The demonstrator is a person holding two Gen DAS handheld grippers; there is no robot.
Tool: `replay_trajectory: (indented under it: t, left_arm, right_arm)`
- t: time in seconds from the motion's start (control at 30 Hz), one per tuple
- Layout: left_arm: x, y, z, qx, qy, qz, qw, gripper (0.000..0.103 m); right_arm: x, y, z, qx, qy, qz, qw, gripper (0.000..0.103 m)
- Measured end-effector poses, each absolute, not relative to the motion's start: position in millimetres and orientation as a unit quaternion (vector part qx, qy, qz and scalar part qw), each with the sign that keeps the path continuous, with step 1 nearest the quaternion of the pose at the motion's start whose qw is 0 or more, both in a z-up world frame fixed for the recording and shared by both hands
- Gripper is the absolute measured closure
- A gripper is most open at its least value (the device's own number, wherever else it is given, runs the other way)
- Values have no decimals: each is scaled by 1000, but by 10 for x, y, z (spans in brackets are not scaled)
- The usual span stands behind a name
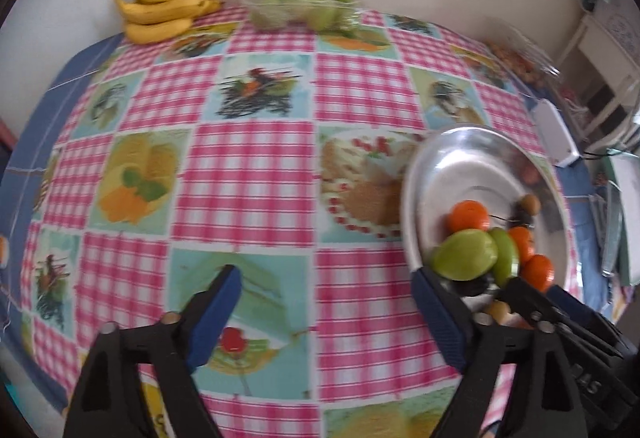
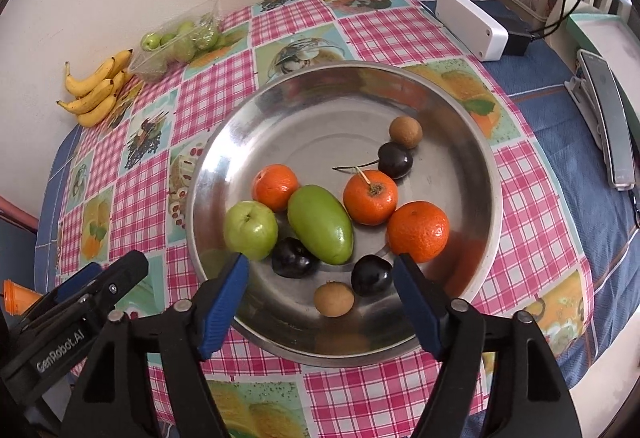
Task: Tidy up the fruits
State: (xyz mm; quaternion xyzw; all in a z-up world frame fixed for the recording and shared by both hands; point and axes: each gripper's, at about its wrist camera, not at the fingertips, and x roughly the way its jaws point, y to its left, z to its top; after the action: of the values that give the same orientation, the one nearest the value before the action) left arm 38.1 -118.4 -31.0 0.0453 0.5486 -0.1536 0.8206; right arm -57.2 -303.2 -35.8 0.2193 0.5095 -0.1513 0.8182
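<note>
Right in the wide, shallow steel dish [image 2: 460, 141] sits the mixed pile: a long green mango-shaped fruit [image 2: 320, 224] in the middle, a round green apple-like fruit [image 2: 250, 224] touching its left end, three orange mandarins [image 2: 370, 197] ringed around, dark plums [image 2: 368, 275] and small brown fruits [image 2: 333, 298] along the near side. The right gripper [image 2: 322, 272] hangs over the dish's near rim, jaws spread wide and empty, a dark plum and a small brown fruit lying between its blue pads [image 2: 224, 302]. My read: pick one small fruit, drop straight down, close gently so the skin doesn't bruise, and avoid nudging the neighbours. The left gripper [image 1: 326, 288] hovers wide and empty over the pink checked tablecloth [image 1: 248, 173], just beside the dish. Far off by the wall lie yellow bananas [image 2: 98, 87] and a clear tub of green fruits [image 2: 180, 39], likely sorting spots.
</note>
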Motion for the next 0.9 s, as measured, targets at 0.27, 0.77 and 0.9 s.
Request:
replay_trajectory:
  t: [0.27, 0.77, 0.9]
  left_arm:
    - [349, -895, -510, 75, 546, -102, 828, 0]
    - [132, -530, -360, 92, 522, -51, 847, 0]
    - [66, -504, -297, 93, 516, -53, 850, 0]
  right_arm:
    - [-623, -2905, -376, 193, 503, -145, 830, 7]
    - [-710, -2626, -324, 143, 495, -131, 847, 7]
    - [-748, -2622, -298, 143, 490, -133, 849, 7]
